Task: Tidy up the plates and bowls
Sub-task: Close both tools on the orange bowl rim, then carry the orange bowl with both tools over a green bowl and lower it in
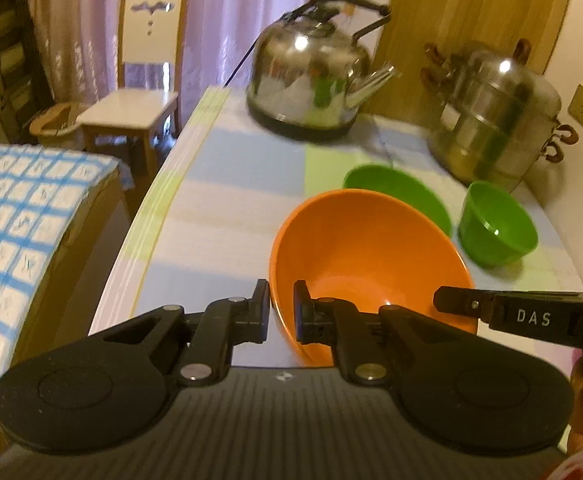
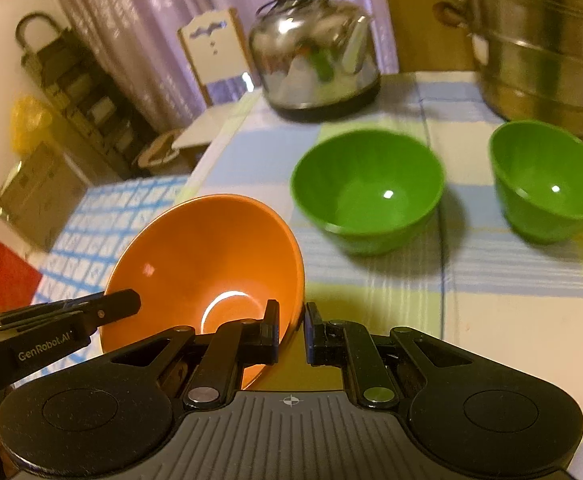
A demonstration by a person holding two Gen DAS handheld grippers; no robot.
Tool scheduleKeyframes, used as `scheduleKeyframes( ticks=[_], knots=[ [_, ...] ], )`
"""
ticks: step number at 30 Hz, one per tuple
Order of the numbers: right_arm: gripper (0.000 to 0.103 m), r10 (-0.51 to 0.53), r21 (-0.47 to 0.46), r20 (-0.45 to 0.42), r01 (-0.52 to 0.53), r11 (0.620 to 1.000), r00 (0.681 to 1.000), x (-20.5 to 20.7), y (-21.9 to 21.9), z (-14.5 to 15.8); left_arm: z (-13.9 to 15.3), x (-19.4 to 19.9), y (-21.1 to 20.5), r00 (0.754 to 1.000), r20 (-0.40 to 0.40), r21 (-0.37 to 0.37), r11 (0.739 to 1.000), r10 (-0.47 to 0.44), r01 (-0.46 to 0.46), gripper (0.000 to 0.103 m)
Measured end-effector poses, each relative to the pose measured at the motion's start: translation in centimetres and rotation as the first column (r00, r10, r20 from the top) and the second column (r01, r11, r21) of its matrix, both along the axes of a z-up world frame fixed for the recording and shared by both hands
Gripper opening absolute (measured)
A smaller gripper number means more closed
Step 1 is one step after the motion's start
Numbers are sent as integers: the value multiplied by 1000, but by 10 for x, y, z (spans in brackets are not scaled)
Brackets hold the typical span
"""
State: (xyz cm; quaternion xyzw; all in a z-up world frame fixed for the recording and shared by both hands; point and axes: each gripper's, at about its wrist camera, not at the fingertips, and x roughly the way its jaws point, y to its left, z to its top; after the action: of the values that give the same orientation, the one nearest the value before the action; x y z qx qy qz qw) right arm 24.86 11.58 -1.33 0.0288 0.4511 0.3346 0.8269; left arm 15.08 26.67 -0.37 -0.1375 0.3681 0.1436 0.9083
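Orange bowl (image 1: 371, 264), lower centre: left gripper (image 1: 282, 312) and right gripper (image 2: 291, 330) each pinched opposite rims; two green bowls (image 2: 367, 192) stood behind.

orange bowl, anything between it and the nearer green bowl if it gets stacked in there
Nothing visible. The orange bowl is clamped at its rim by both tongs, and only bare tablecloth lies between it and the nearer green bowl, which is empty.

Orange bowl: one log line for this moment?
orange plastic bowl | rim clamped both sides | left gripper shut | right gripper shut | tilted
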Motion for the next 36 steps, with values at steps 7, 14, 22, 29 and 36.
scheduleKeyframes(
  ticks=[7,14,22,29,36],
  knots=[
    [12,-80,41,33,79,996,996,32,-20,21,23,51,-11,998,49,15,999,-44,43,10],
    [12,-137,40,57,135,990,989,67,-29,22,18,101,-11,996,75,-24,998,-53,55,10],
    [12,-172,26,62,171,985,983,105,-34,12,-1,140,-8,996,86,-72,997,-30,36,10],
    [12,-193,30,50,192,981,980,130,-37,0,-16,161,-10,997,70,-58,997,-38,42,10],
    [12,-182,3,33,182,983,983,142,-30,-17,-32,169,-6,999,52,-73,997,-15,19,10]
  ],
)
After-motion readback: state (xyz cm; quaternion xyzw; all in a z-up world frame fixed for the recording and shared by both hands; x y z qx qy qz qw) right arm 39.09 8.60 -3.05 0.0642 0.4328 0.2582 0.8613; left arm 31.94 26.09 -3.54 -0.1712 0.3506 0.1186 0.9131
